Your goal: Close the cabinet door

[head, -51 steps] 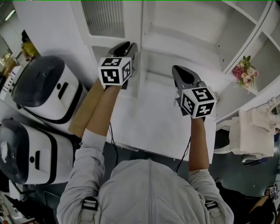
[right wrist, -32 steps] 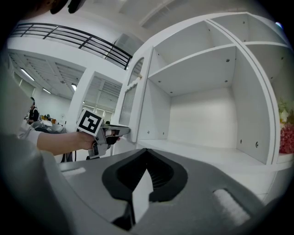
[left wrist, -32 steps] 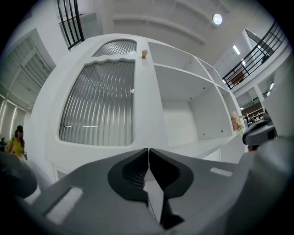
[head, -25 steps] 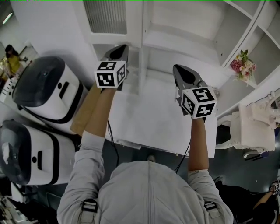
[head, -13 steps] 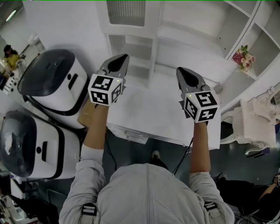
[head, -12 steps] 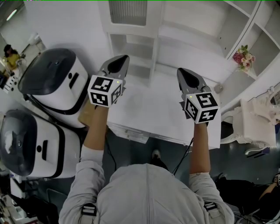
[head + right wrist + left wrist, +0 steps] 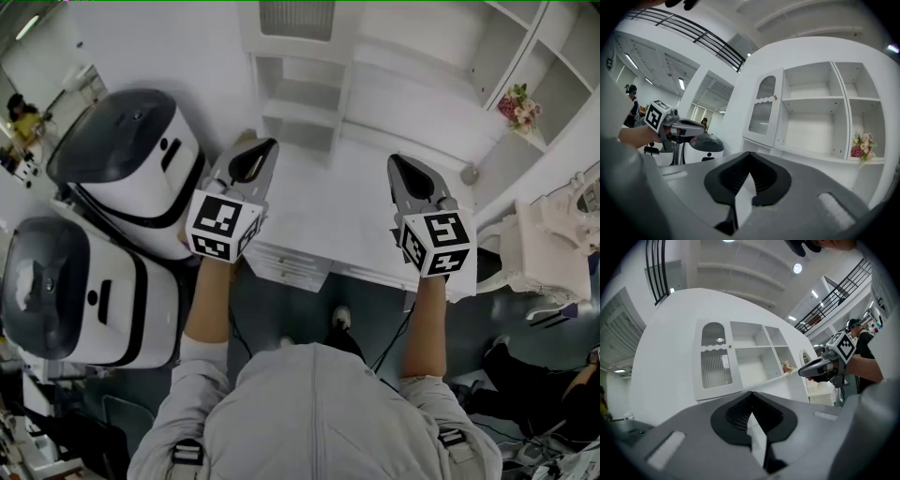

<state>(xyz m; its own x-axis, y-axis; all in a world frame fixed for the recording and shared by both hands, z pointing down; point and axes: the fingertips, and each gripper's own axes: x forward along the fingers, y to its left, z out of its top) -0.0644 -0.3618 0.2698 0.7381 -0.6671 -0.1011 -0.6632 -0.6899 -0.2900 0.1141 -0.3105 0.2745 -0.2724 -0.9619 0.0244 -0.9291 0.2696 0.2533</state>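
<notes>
Left tongs (image 7: 267, 146), right tongs (image 7: 395, 161) both closed, empty, apart from cabinet door (image 7: 763, 110).

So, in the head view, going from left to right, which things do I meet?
The lower white machine with a dark top → left claw → right claw → pink flowers on the shelf.

Left gripper (image 7: 269, 144) now sits back from the cabinet (image 7: 394, 89), displaced toward 7 o'clock. Right gripper (image 7: 395, 161) sits back toward 6 o'clock. The cabinet door (image 7: 295, 19) lies farther off at 12 o'clock. More floor (image 7: 309, 314) shows.
</notes>
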